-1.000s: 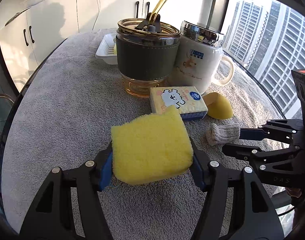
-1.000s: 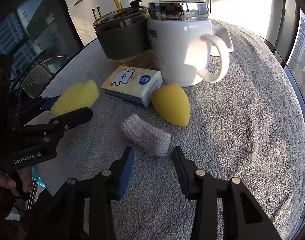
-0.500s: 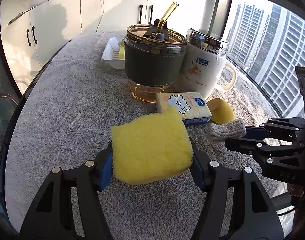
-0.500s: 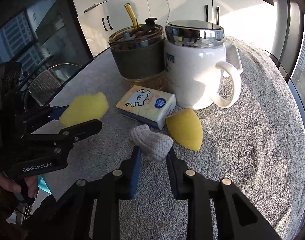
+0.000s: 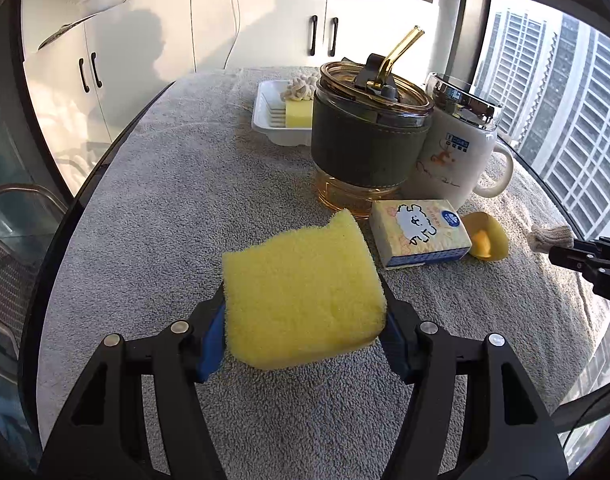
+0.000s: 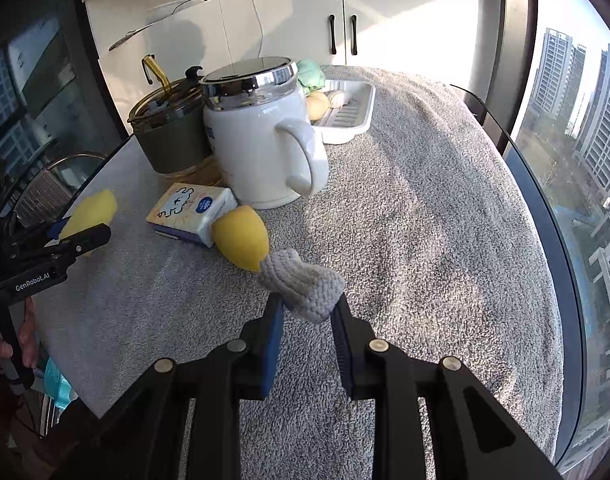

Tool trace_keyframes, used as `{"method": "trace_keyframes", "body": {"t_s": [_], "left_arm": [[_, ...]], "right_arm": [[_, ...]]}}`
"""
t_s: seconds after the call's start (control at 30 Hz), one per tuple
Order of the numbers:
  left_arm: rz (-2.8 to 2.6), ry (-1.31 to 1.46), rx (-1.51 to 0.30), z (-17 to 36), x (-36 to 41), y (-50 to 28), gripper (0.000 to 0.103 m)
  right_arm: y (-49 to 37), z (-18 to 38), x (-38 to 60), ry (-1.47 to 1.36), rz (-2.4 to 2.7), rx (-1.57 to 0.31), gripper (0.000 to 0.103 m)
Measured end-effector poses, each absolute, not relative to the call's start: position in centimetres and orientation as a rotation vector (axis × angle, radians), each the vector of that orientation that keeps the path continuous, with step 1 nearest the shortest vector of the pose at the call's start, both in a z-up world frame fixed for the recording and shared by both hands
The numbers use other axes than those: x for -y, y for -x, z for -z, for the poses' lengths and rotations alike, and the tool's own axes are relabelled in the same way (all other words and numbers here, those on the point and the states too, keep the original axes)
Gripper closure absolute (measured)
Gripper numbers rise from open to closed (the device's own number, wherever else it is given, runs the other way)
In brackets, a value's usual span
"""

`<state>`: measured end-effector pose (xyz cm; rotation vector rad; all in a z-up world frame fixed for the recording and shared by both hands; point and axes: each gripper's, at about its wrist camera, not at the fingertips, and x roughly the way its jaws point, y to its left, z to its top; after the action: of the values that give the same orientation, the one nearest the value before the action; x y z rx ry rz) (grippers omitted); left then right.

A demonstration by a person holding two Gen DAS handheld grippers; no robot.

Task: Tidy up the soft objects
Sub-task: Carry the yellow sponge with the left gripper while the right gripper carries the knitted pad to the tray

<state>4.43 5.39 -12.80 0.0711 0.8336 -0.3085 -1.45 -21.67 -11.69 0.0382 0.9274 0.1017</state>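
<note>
"GenRobot.AI" lettering (left hand-held gripper (image 6: 87, 236))

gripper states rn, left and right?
Left gripper: closed on the yellow sponge.
Right gripper: closed on the grey knitted piece, held above the towel.

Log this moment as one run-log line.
left gripper: shut on yellow sponge | right gripper: shut on knitted piece | white tray: behind mug
</note>
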Motion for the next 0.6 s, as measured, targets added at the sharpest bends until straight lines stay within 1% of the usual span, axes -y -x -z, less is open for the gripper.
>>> {"method": "trace_keyframes", "body": {"t_s": [0.27,0.6], "left_arm": [[0.206,-0.073,-0.819,12.2,-8.3,-7.6,0.042],[0.108,-0.121,-0.806,11.8,-11.1,-13.3,0.042]], "right_arm": [[0.2,11.0,26.2,-0.050,0.036,-0.907,0.076],[-4.3,11.2,31.5,-0.085,0.132,-0.908,0.076]]}}
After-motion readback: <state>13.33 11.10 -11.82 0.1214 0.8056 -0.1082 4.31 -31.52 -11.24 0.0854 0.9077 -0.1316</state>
